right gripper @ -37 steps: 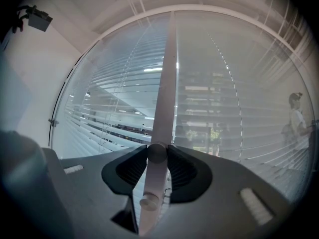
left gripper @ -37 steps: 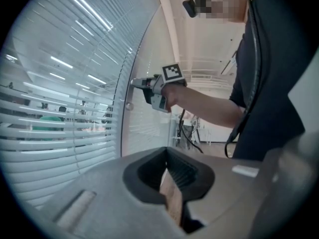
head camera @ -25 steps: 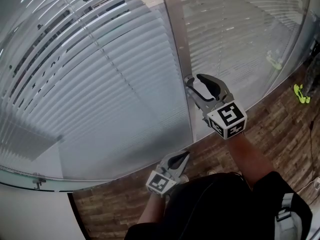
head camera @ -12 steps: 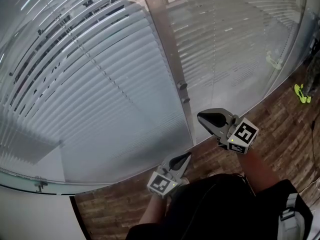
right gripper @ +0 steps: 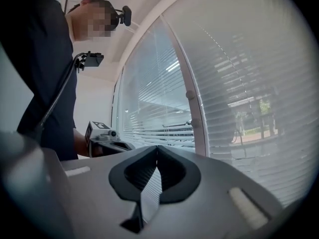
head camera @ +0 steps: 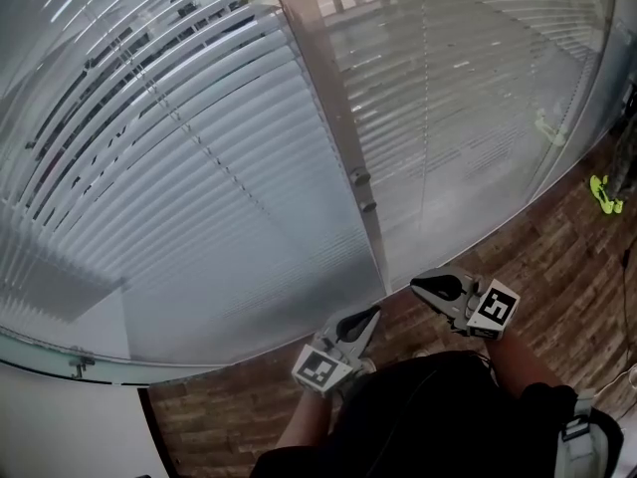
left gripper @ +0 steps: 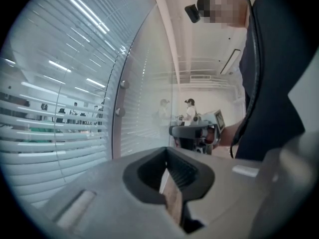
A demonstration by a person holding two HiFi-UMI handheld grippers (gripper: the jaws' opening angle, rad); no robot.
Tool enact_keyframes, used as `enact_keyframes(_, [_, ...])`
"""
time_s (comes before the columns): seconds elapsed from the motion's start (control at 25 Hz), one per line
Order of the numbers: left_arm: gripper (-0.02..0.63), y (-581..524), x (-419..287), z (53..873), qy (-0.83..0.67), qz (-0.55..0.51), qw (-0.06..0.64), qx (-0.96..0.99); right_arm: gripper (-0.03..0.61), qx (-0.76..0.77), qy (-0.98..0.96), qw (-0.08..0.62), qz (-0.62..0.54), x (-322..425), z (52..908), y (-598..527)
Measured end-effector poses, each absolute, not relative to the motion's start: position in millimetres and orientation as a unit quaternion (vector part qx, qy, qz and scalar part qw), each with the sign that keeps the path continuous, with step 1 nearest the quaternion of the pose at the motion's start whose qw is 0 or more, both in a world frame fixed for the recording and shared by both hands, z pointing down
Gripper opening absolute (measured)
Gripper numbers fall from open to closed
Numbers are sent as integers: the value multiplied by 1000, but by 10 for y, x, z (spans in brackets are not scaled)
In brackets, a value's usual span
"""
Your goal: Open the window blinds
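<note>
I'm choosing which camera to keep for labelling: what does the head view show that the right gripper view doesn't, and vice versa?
Only the head view: the wood-pattern floor, a yellow-green item lying on it, and the right claw seen from outside. Only the right gripper view: the person's head-mounted camera and trees beyond the slats. Both: the blinds, the window post with its two knobs, and the left claw.

Soft daylight comes through the blinds [head camera: 199, 187] — bright, with glare streaks on them. Both gripper views have black corners and strong fisheye bending.
</note>
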State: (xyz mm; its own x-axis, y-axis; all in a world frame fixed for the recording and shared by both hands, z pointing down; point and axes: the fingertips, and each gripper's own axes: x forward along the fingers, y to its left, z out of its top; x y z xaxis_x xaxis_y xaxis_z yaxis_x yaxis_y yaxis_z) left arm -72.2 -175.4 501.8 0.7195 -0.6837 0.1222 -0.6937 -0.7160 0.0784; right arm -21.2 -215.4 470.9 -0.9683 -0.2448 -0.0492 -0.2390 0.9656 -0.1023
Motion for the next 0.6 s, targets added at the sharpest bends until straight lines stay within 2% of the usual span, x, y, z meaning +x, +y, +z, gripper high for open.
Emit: enact_keyframes(0.6, [5, -1733, -607, 5039, -372, 46, 71, 925, 6, -111, 993, 16, -40, -79, 4847, -2111])
